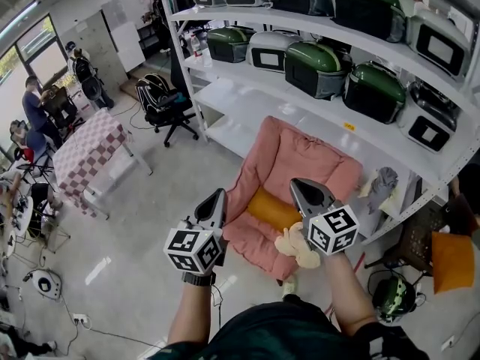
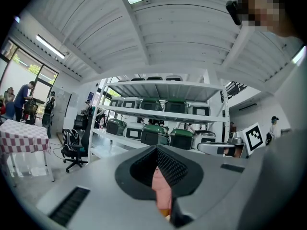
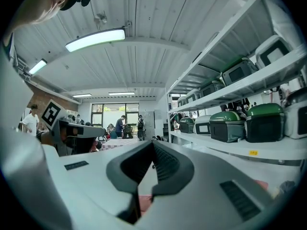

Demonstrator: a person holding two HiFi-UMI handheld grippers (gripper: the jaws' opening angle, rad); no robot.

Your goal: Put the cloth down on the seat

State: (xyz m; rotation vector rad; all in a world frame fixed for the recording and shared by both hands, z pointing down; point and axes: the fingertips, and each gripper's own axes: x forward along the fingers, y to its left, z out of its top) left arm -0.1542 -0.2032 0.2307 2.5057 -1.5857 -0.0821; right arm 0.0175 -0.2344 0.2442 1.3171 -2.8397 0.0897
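An orange cloth (image 1: pixel 271 210) lies in the pink seat (image 1: pixel 300 156); the far shelves (image 1: pixel 255 96) hold green and white cases (image 1: pixel 315 66). The left tongs (image 1: pixel 217 197) and right tongs (image 1: pixel 300 186) are pressed together, empty.

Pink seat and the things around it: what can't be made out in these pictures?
Cream bundle: head view, right gripper covers part; cloth or toy, unclear.
Pink seat: head view, front corner behind left gripper; gripper views show only slivers past the jaws.
Grey rag: head view, too small to tell how it lies.
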